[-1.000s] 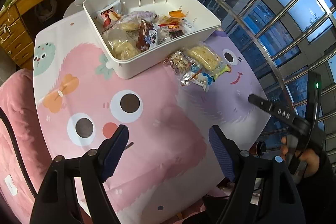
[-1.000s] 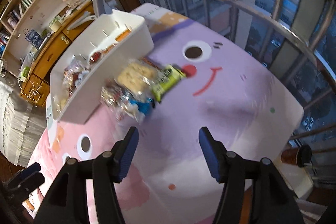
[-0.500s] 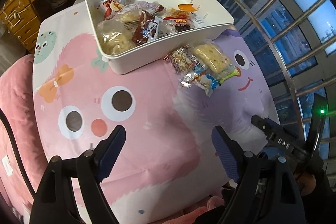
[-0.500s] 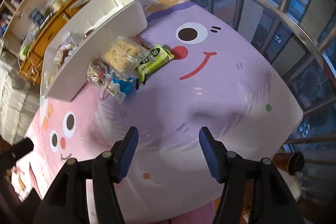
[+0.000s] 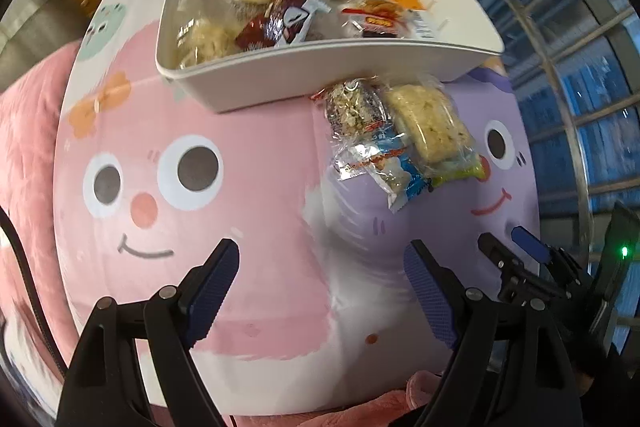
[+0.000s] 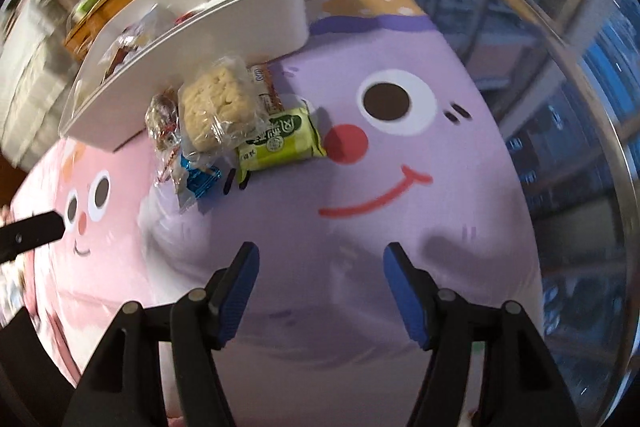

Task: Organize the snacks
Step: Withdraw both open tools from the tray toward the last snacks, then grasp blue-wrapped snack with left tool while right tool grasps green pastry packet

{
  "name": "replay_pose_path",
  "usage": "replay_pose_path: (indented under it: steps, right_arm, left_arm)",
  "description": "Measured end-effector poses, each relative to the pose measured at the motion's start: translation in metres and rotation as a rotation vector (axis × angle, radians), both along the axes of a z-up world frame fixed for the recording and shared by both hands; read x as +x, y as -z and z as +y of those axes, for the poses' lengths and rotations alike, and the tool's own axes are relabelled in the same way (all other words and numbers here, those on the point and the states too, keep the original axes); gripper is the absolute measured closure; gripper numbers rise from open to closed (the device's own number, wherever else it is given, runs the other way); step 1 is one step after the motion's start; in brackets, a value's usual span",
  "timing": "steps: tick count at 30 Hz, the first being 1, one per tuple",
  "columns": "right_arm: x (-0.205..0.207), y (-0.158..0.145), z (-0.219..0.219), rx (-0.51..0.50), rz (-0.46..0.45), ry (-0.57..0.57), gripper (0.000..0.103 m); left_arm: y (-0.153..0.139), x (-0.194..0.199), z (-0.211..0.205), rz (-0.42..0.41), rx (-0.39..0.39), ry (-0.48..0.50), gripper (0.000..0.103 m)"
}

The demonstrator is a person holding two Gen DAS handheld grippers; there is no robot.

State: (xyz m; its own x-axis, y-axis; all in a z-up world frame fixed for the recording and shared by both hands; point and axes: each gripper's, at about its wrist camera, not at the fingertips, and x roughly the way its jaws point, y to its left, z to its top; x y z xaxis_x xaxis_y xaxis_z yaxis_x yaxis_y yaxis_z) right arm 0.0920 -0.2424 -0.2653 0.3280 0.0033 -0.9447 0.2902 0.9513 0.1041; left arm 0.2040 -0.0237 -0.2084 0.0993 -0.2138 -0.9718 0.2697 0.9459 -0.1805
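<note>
Crinkly plastic snack packets (image 5: 396, 135) beside smooth white bin (image 5: 320, 75)

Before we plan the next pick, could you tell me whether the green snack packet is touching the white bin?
Apart. The right wrist view shows bare purple tablecloth between the green snack packet and the white bin; the clear-wrapped cracker pack lies between them, overlapping the packet.

A cartoon-face tablecloth (image 5: 248, 211) (pink and purple) sits near a metal window railing (image 6: 618, 131).
</note>
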Motion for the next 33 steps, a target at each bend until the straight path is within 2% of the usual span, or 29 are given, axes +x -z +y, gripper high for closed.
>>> replay_pose_path:
  steps: [8,13,18,23,30,33]
  right_arm:
    - [0.020,0.009,0.004,-0.041,-0.056,-0.239,0.037]
    - [0.027,0.015,0.005,-0.023,-0.102,-0.332,0.028]
    - [0.039,0.022,0.005,-0.029,-0.135,-0.389,0.026]
    - [0.047,0.033,-0.002,-0.024,-0.156,-0.401,0.026]
    - [0.048,0.034,-0.004,-0.040,-0.230,-0.443,0.026]
    - [0.049,0.035,-0.002,-0.047,-0.260,-0.462,0.026]
  left_arm:
    - [0.018,0.005,-0.015,0.032,0.015,-0.158,0.020]
    - [0.035,0.014,-0.023,0.065,0.053,-0.220,0.020]
    - [0.050,0.026,-0.033,0.083,0.091,-0.254,0.020]
    - [0.066,0.035,-0.047,0.110,0.106,-0.260,0.020]
    - [0.083,0.033,-0.055,0.166,0.110,-0.262,0.020]
    - [0.086,0.033,-0.058,0.165,0.101,-0.258,0.020]
